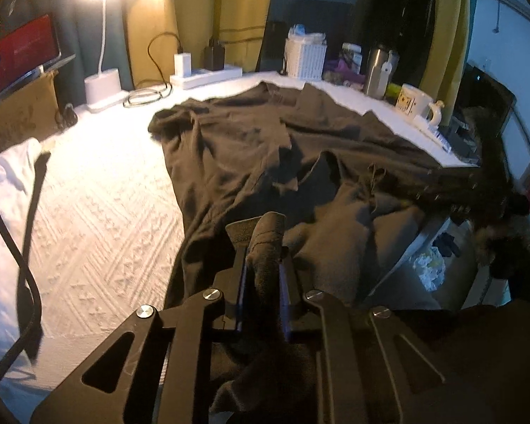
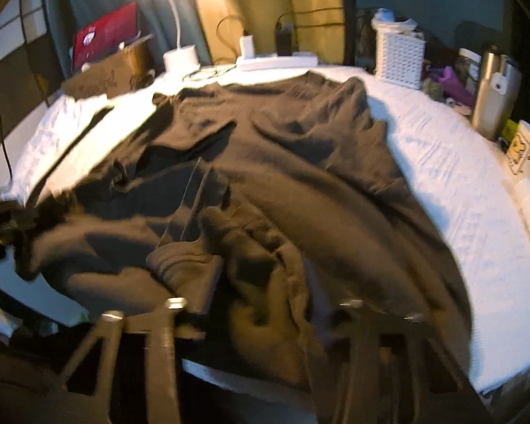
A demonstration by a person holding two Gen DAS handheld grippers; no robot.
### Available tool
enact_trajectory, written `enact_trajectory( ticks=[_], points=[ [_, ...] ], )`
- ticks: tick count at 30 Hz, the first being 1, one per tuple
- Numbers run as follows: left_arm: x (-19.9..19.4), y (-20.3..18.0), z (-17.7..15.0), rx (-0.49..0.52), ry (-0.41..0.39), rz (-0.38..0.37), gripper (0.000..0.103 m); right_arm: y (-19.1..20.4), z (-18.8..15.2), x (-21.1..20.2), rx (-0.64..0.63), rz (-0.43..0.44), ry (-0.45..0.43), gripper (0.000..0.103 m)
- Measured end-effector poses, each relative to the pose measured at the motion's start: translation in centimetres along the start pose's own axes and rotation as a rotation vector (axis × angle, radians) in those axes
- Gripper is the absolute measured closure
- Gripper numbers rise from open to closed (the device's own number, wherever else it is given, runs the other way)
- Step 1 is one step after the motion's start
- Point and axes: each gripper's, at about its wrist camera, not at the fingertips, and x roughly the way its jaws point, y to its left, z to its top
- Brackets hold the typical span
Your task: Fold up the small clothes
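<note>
A dark brown garment [image 1: 247, 148] [image 2: 300, 148] lies spread and rumpled over a white textured cloth [image 1: 99, 212] [image 2: 459, 183]. My left gripper [image 1: 265, 243] is shut on a thick fold of its near edge, which sticks up between the pads. In the left wrist view my right gripper [image 1: 452, 194] shows at the right, blurred, at a raised peak of the cloth. The right wrist view is motion-blurred; my right gripper [image 2: 261, 282] has a bunch of the garment's near hem packed between its fingers. The left gripper [image 2: 14, 219] sits at that view's left edge.
Along the far edge stand a lit white lamp [image 1: 102, 84], a power strip [image 1: 205, 76], a white basket [image 1: 305, 58], a steel tumbler [image 1: 378, 70] and a mug [image 1: 415, 100]. A laptop [image 1: 21, 53] is at far left. A black cable [image 1: 14, 247] hangs at left.
</note>
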Motion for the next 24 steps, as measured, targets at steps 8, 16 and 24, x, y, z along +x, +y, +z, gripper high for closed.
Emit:
enact_trajectory(
  ticks=[8,16,24],
  points=[
    [-2.8,-0.6,1.5,0.018,-0.081,0.004,0.09,-0.7,0.6,-3.8,0.006,-0.01,-0.071,0.094],
    [-5.2,-1.3,3.2,0.043,-0.156,0.011,0.09,-2.1,2.2,-8.8,0.027,-0.055,-0.192,0.094],
    [-7.0,-1.3,4.4,0.043,-0.219,0.019,0.09,-3.2,2.7,-11.8,0.046,-0.084,-0.264,0.095]
  ],
)
